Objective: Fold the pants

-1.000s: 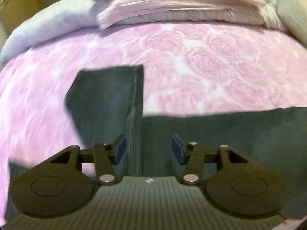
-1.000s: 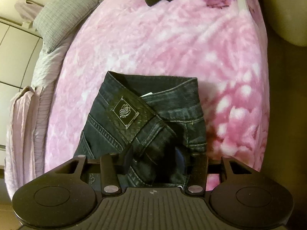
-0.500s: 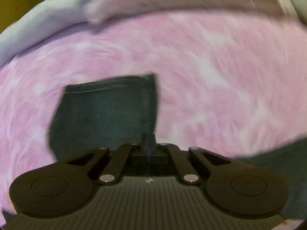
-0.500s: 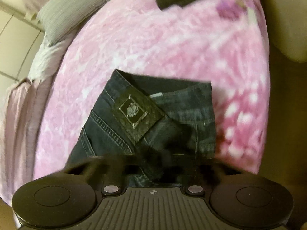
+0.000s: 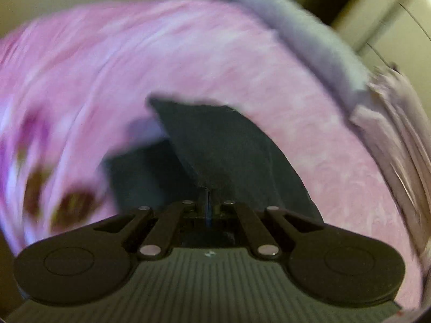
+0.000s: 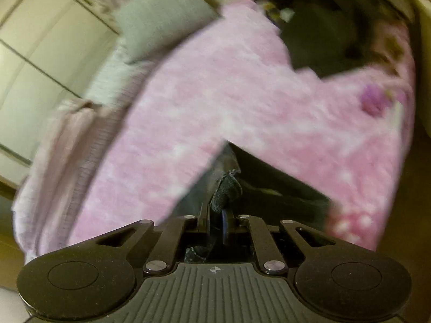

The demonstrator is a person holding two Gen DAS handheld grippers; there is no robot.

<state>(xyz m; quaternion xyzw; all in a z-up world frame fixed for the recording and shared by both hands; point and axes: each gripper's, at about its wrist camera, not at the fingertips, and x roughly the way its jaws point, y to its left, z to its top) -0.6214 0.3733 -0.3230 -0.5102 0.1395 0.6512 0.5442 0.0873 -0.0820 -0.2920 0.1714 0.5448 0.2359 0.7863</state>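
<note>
**Both grippers pinched on the dark jeans above the pink bed**

In the left wrist view, the left gripper (image 5: 207,202) sat at lower centre with its jaws drawn together on a fold of the jeans (image 5: 231,145). The dark denim rose from the jaws as a blurred wedge toward the middle of the frame, its upper edge lifted off the pink blanket (image 5: 188,53). A second, flatter patch of the same cloth lay to the left of the wedge. A grey pillow (image 5: 309,43) ran along the upper right, and striped pale bedding (image 5: 390,123) curved down the right edge.

In the right wrist view, the right gripper (image 6: 215,220) was likewise at lower centre, its jaws clamped on a bunched edge of the jeans (image 6: 226,188), with frayed denim poking up just above them. More dark cloth trailed to the lower right over the blanket (image 6: 215,94). A grey pillow (image 6: 161,24) lay at upper left, and a dark garment (image 6: 323,35) lay at upper right. Pale cabinet doors (image 6: 40,53) filled the left edge. Both views were blurred.
</note>
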